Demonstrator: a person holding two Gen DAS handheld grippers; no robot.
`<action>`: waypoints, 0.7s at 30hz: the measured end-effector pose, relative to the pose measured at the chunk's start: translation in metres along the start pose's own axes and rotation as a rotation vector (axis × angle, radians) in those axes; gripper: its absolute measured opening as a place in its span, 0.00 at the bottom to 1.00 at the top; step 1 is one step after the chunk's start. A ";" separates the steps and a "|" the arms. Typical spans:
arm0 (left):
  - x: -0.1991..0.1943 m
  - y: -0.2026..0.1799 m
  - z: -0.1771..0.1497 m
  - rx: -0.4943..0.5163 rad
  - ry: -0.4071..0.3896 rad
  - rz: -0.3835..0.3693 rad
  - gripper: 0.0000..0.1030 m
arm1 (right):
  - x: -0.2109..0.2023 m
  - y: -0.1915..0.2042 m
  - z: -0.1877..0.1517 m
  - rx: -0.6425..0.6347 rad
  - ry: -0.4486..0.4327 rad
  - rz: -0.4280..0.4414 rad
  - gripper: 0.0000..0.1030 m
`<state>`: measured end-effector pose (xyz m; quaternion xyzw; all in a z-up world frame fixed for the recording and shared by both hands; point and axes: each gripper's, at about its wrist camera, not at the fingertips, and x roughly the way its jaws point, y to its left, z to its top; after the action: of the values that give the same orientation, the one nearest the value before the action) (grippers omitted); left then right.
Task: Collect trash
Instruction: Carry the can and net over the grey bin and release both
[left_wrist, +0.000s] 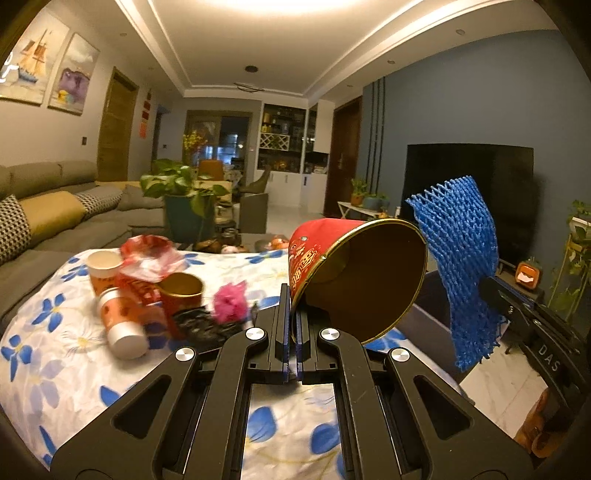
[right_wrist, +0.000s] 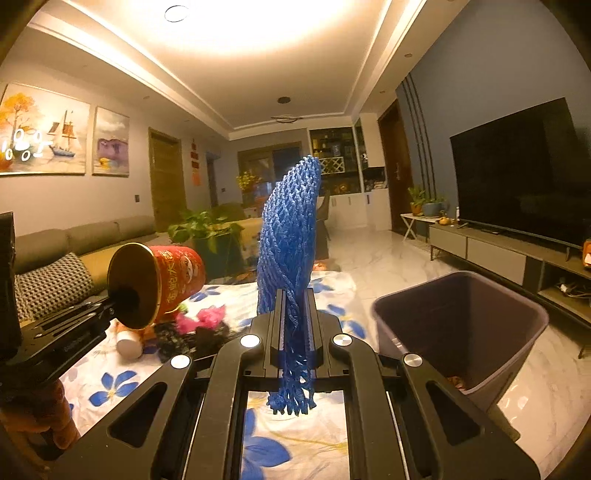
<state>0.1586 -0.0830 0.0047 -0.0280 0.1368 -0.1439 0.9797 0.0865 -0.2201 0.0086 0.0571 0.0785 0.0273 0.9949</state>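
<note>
left gripper (left_wrist: 293, 325) | black linkage | silver screws | blue-edged fingers (left_wrist: 284, 314)

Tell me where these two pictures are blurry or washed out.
Left wrist view: the paper cups and pink foam net on the table are motion-blurred, the ceiling light glares. Right wrist view: the ceiling is blown out, the blue foam net stays fairly sharp.

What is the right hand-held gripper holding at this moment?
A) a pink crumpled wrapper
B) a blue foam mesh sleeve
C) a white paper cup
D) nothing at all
B: in the right wrist view the right hand-held gripper is shut on the blue foam mesh sleeve, which sticks up between its fingers, while the left hand-held gripper pinches the rim of a red paper noodle bowl.
</note>
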 end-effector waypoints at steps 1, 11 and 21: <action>0.003 -0.006 0.001 0.004 0.000 -0.007 0.01 | 0.000 -0.003 0.002 -0.001 -0.003 -0.010 0.09; 0.041 -0.054 0.017 0.041 0.000 -0.103 0.01 | -0.004 -0.043 0.017 0.004 -0.059 -0.144 0.09; 0.087 -0.106 0.026 0.071 0.012 -0.219 0.01 | 0.004 -0.091 0.025 0.020 -0.068 -0.282 0.09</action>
<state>0.2168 -0.2089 0.0167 -0.0071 0.1335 -0.2550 0.9577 0.0990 -0.3125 0.0215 0.0564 0.0523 -0.1152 0.9904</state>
